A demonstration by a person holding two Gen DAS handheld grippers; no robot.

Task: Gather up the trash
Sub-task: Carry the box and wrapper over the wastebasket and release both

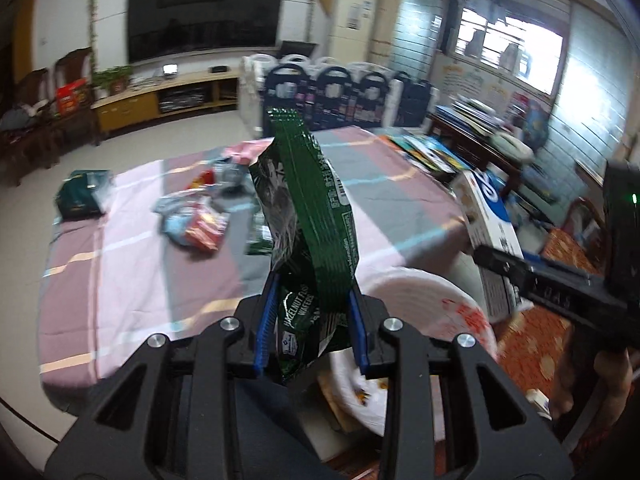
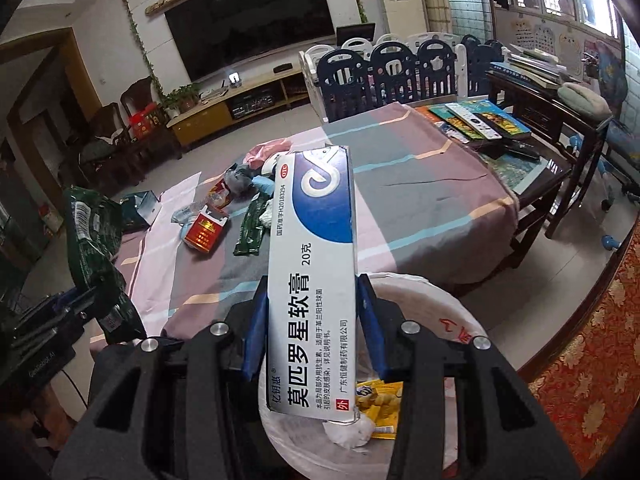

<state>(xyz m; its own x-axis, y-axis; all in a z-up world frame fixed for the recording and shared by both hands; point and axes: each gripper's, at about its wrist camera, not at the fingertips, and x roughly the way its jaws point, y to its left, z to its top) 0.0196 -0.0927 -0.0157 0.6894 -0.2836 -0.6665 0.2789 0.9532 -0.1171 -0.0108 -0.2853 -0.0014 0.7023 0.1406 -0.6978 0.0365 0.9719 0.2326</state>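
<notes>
My left gripper (image 1: 314,320) is shut on a green wafer wrapper (image 1: 310,216), held upright above the near table edge; the wrapper also shows at the left of the right wrist view (image 2: 94,236). My right gripper (image 2: 312,320) is shut on a white and blue ointment box (image 2: 312,264), held over a white-lined trash bin (image 2: 440,308) that holds yellow wrappers. The bin (image 1: 416,292) and the box (image 1: 492,236) also show in the left wrist view. More trash lies on the table: a red pack (image 2: 204,234), a green wrapper (image 2: 250,230), and crumpled bags (image 2: 244,174).
The table has a pink and grey checked cloth (image 2: 400,184). Books and remotes (image 2: 476,120) lie at its far right. A dark wooden side table (image 2: 548,112) stands to the right. A navy playpen fence (image 2: 392,68) stands behind. A green packet (image 1: 80,194) lies at the table's left edge.
</notes>
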